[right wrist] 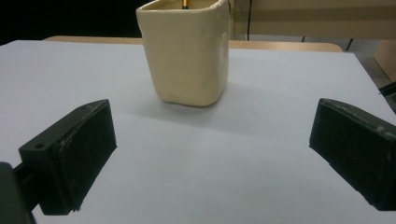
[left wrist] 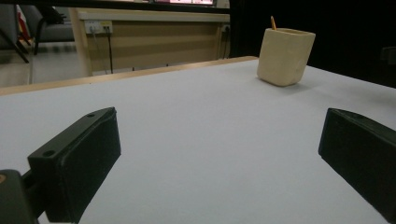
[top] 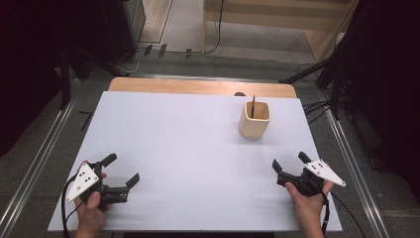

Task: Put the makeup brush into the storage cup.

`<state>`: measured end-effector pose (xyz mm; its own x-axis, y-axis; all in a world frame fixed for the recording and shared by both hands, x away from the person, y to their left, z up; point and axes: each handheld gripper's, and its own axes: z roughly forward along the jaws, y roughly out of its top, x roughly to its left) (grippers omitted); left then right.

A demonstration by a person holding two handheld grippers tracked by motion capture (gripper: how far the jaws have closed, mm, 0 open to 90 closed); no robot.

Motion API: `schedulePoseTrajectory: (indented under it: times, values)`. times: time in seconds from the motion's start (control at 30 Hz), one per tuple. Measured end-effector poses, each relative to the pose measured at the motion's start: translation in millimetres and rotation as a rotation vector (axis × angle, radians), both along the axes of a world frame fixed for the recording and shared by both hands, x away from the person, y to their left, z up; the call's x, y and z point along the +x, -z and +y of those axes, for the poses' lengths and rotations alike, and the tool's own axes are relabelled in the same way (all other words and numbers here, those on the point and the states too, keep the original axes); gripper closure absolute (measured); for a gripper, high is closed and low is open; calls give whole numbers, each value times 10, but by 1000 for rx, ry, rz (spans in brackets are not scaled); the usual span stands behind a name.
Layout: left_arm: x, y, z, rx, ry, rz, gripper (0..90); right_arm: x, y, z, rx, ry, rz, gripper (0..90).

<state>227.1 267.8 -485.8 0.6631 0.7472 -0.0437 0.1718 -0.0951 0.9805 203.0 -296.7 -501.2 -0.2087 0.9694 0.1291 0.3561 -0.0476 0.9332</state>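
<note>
One cream holder (top: 255, 120) with a pencil (top: 252, 106) stands far right on the table (top: 188, 148), likely rigid, smooth, tippable; grip low across flat walls; right gripper (top: 289, 162) nearest, left gripper (top: 121, 169) well apart, both jaws wide, empty.

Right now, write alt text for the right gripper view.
A cream cup stands upright on a white table, straight ahead of the open right tool, whose two black jaws frame it from below. A thin stick's tip shows inside the cup.
</note>
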Motion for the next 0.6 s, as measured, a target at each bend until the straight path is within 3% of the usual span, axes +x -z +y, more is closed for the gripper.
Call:
schedulePoseTrajectory:
  times: [0.17,0.33,0.43,0.6]
  values:
    - [12,12,5,4,4,5,0,-129,8,-30,-22,1,-4,6]
    - [41,27,24,13,9,14,0,-269,14,-86,-10,-11,-2,6]
    - [54,20,37,-1,4,17,0,-341,26,-121,-22,-20,6,5]
    - [53,-3,58,-7,-13,22,0,-458,33,-233,9,6,4,5]
